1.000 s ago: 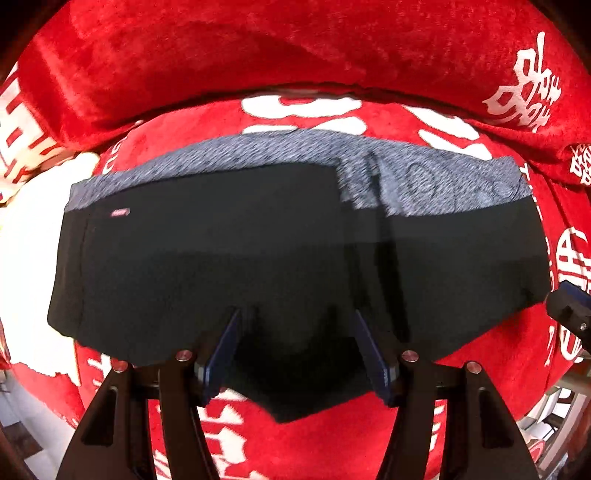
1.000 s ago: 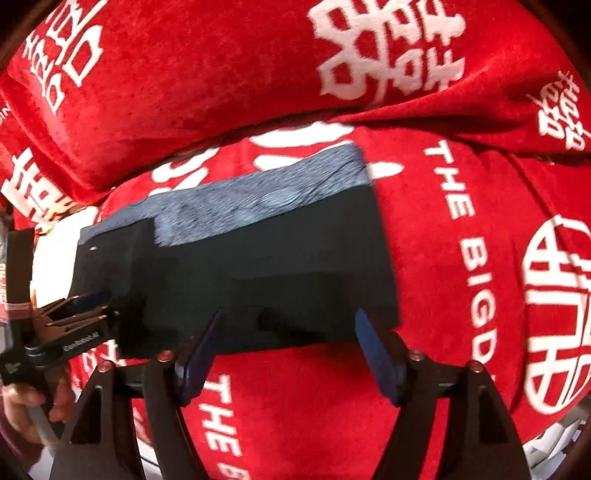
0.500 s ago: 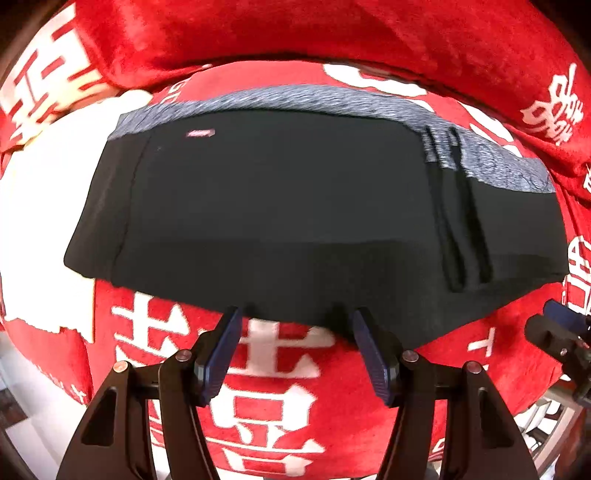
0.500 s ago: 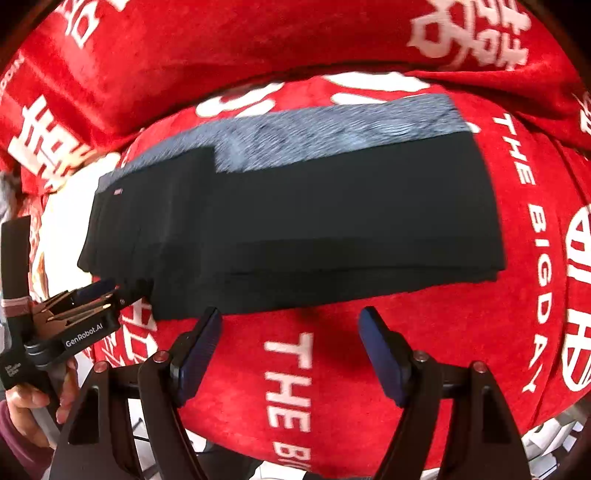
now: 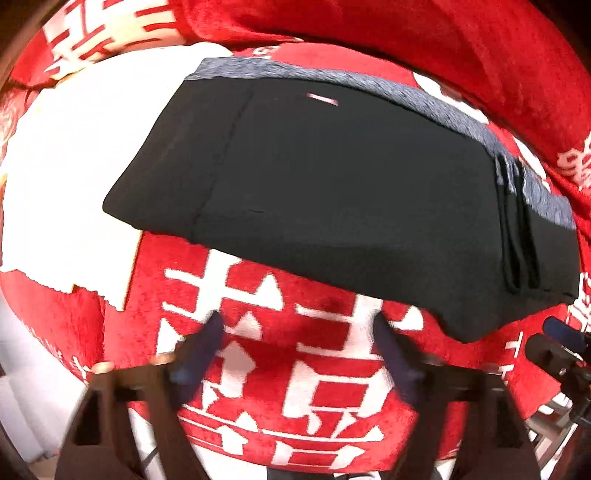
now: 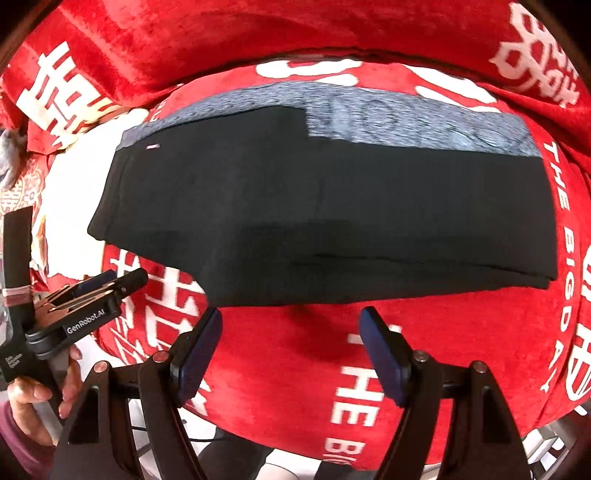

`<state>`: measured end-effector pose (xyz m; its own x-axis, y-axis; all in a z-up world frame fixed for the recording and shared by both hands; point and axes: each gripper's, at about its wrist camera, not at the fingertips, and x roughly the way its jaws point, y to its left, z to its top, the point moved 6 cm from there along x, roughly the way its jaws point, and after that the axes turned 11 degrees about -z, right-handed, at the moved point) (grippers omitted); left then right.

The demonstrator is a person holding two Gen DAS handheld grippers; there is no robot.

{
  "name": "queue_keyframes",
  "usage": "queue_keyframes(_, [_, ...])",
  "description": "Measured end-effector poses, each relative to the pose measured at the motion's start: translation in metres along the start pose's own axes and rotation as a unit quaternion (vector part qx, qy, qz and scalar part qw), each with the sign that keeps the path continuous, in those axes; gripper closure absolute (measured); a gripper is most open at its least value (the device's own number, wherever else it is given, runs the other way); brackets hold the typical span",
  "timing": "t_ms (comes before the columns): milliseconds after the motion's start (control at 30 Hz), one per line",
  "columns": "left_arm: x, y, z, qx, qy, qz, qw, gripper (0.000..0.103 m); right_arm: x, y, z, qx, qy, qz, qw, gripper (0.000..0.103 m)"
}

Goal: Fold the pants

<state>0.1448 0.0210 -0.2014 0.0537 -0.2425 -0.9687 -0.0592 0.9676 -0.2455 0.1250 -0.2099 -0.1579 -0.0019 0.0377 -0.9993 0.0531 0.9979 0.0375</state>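
Note:
The black pants (image 5: pixel 332 192) with a grey waistband (image 6: pixel 424 125) lie folded into a flat rectangle on a red blanket with white lettering (image 6: pixel 295 369). A small pink tag (image 5: pixel 322 99) shows near the waistband. My left gripper (image 5: pixel 299 343) hovers over bare blanket just in front of the pants' near edge; its jaws are opening and hold nothing. My right gripper (image 6: pixel 291 332) also stands open and empty, just short of the pants' front edge (image 6: pixel 295 299). In the right wrist view, the left gripper (image 6: pixel 99 291) sits at the left, held by a person's hand (image 6: pixel 33 391).
A raised red fold of blanket (image 5: pixel 369 33) runs along the far side behind the pants. The blanket's front edge (image 6: pixel 258 443) drops off close below the grippers, with floor and metal framing (image 5: pixel 554 417) beyond. A large white patch (image 5: pixel 74 166) lies left of the pants.
Both grippers have drawn back from the pants toward the blanket's near edge. The left gripper released the black cloth it held between its fingers and its jaws spread wider.

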Motion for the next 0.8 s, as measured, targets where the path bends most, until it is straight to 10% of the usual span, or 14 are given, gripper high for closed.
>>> queue_keyframes(800, [-0.006, 0.109, 0.033, -0.093, -0.007, -0.020, 0.9954, 0.017, 0.031, 0.053, 0.041, -0.043, 0.010, -0.028, 0.999, 0.023])
